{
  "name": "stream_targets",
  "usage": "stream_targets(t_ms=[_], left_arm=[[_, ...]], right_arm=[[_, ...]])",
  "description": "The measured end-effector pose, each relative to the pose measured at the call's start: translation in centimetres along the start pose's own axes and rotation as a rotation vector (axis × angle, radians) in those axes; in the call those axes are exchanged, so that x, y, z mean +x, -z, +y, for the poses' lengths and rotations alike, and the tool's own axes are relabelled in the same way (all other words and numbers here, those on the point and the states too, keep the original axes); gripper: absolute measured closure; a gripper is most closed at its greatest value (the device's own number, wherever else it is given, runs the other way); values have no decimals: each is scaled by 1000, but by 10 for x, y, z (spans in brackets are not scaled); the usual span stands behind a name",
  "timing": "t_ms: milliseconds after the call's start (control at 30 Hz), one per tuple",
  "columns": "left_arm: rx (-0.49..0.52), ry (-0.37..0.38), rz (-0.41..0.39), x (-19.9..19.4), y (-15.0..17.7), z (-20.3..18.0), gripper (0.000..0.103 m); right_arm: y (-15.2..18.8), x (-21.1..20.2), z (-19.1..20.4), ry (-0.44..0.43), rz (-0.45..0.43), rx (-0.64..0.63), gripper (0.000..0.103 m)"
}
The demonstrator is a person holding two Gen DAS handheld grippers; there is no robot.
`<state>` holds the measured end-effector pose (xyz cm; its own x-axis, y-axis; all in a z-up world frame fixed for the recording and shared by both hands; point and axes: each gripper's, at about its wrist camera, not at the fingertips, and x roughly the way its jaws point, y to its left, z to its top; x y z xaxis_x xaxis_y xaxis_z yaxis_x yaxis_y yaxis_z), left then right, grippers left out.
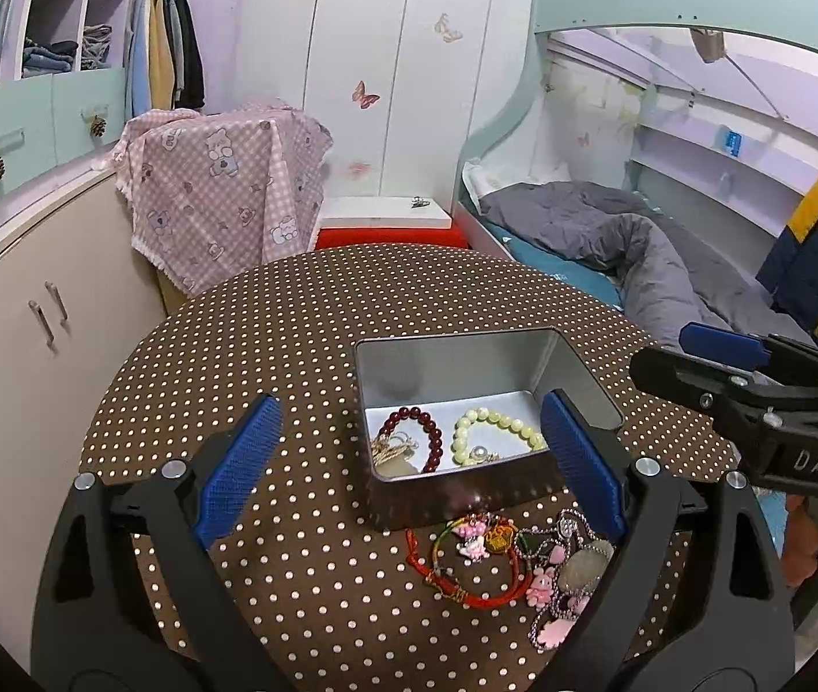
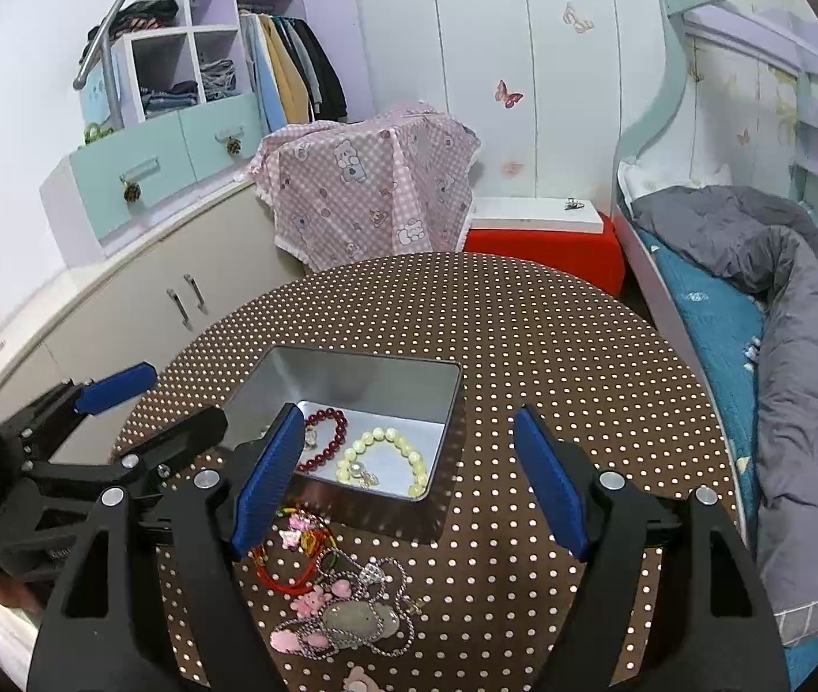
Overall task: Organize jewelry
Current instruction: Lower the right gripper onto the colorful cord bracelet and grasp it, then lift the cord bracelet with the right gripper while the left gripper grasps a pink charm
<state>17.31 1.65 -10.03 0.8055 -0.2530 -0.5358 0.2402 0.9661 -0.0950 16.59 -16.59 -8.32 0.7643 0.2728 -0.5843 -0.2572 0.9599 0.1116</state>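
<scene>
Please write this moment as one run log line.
left gripper: jaws open | right gripper: jaws open | rectangular metal tin: two bead bracelets | polka-dot table: jewelry remains

light: even, bright indoor | shadows: soft | focus: sharp | edges: bent, dark-cornered (fisheye)

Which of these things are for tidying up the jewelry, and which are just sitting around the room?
For the job:
- metal tin
- dark red bead bracelet and pale yellow bead bracelet, already inside
- red cord bracelet and chain with pink charms, on the table

Just lying about:
- pink checked cloth
- grey quilt
- hanging clothes
</scene>
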Motion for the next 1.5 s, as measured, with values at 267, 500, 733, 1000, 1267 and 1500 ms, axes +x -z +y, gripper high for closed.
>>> stream_targets(t_ms=[267, 500, 733, 1000, 1267, 1500], left_arm=[[-21, -22, 26, -5, 13, 9, 13], [-48, -46, 57, -7, 28, 23, 13], [-81, -65, 92, -7, 45, 35, 13], [-119, -78, 121, -5, 58, 49, 13], [-138, -79, 144, 0, 66, 59, 13], [-127, -71, 149, 3, 66, 58, 13]], right_arm=[[13, 0, 9, -11, 26, -13, 32], [29, 14, 20, -32, 87, -42, 33], [46, 37, 32, -76, 178, -60, 56], [56, 56, 48, -143, 250, -73, 71], [57, 67, 53, -134, 270, -85, 84], [56, 65, 55, -153, 262, -82, 95]])
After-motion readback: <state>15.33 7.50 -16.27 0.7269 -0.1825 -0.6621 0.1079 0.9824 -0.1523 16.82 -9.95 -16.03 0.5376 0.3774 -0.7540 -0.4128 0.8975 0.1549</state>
